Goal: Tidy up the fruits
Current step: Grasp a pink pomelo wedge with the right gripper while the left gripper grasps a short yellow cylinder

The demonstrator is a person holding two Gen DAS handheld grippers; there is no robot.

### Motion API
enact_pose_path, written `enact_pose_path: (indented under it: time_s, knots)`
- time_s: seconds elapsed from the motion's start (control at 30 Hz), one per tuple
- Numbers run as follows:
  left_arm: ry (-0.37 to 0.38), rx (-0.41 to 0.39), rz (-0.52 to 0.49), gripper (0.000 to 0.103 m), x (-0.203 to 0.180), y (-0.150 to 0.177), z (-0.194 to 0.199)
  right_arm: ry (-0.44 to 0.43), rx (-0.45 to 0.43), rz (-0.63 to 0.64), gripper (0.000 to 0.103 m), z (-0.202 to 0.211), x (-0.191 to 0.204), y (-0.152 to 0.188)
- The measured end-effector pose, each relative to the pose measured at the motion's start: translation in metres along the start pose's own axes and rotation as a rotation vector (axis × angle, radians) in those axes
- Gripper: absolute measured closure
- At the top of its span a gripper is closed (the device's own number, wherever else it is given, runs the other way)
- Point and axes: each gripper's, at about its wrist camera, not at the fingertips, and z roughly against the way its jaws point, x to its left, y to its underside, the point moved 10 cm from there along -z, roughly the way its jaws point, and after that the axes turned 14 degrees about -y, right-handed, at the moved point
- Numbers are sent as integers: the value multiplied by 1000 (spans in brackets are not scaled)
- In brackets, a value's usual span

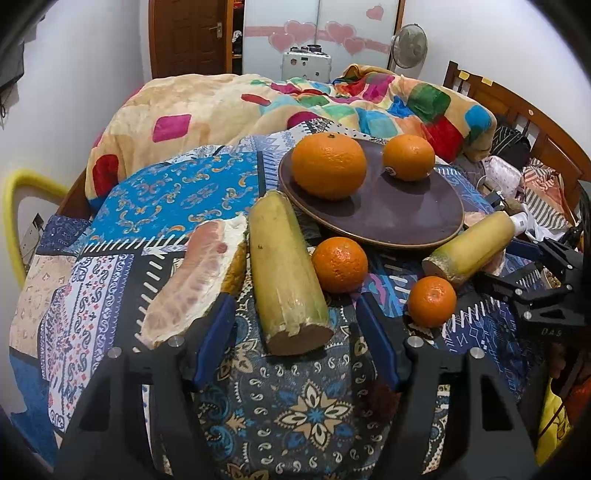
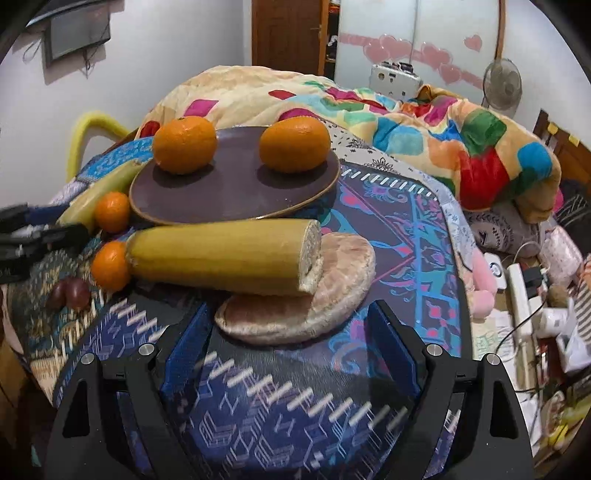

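On patterned cloth (image 1: 177,184) | left gripper (image 1: 295,325) straddles cane (image 1: 284,269), ungripped | right gripper (image 2: 291,332) open, empty

Bedroom, white walls (image 1: 81,74). Landmark: bed (image 1: 524,110) with wooden slatted headboard. Multicoloured patchwork blanket (image 1: 406,99) heaped on bed. Beyond bed: brown wooden door (image 1: 188,37); beside it, pale wardrobe panels with pink heart stickers (image 1: 317,29). Standing fan (image 1: 409,46) near headboard. Dark framed screen (image 2: 79,31) on the wall. Light even, indoor.
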Motion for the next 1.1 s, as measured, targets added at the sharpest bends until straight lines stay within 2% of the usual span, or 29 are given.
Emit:
enact_pose_path:
  time_s: [0.03,0.1,0.13,0.17,0.37,0.77,0.97,1.1]
  knots:
    - [2,6,1,44,-1,0,-3,-9,0,-18,19,-1,-2,-1]
    - [8,29,8,60,-1,3,-9,-14,-2,-26,19,-1,-2,0]
    - [5,34,12,61,0,3,-11,-16,-6,-24,19,0,-1,0]
    - [11,28,17,61,1,3,-11,-20,-10,-17,24,2,0,1]
    - [11,25,18,64,7,8,-5,-24,-14,9,37,12,2,8]
    - [6,26,-14,66,20,39,25,-32,-6,-10,37,45,-8,37]
    - [-1,40,-42,66,22,55,36,-33,21,24,36,59,-7,52]
    - [-5,47,-48,58,20,51,33,-20,21,-5,31,62,-11,51]
